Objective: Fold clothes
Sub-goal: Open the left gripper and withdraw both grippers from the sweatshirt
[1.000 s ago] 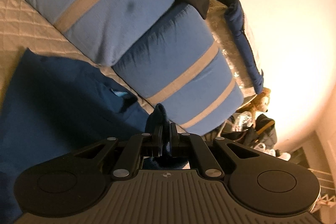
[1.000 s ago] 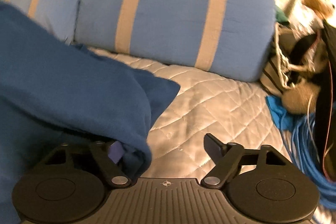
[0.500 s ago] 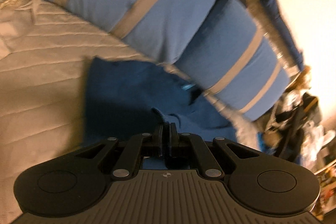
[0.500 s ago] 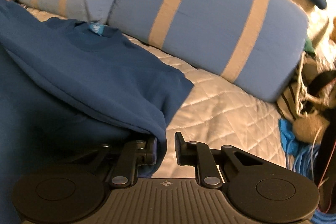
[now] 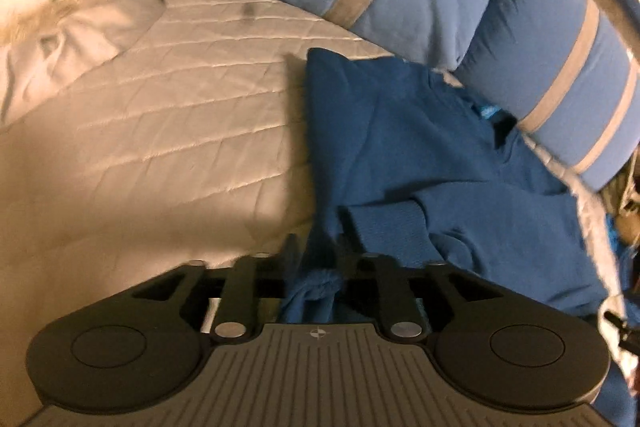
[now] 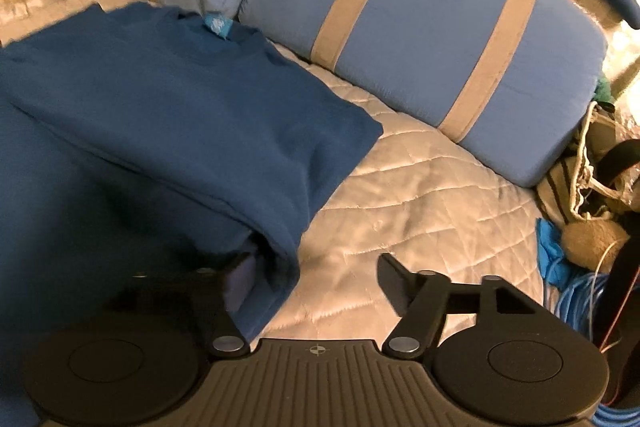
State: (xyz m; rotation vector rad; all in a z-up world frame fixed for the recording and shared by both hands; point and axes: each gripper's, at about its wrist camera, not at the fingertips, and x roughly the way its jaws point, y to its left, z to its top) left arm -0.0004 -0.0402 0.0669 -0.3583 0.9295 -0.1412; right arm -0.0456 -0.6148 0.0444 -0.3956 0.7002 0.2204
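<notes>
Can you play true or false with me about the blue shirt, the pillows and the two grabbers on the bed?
1. The shirt is red. False: it is dark blue.
2. The pillows have tan stripes. True.
3. The right gripper is squeezed tight on the shirt. False: its jaws are opening, spread wide, with shirt cloth draped over only one finger.
4. The shirt lies on a quilted bedcover. True.
5. Shirt cloth sits between the left gripper's opening jaws. True.

The blue sweatshirt (image 6: 168, 115) runs off the right wrist view's left edge and drapes over the right gripper's (image 6: 320, 275) left finger, hiding most of it; clutter past the bed's (image 6: 420, 187) right edge is too jumbled to identify
</notes>
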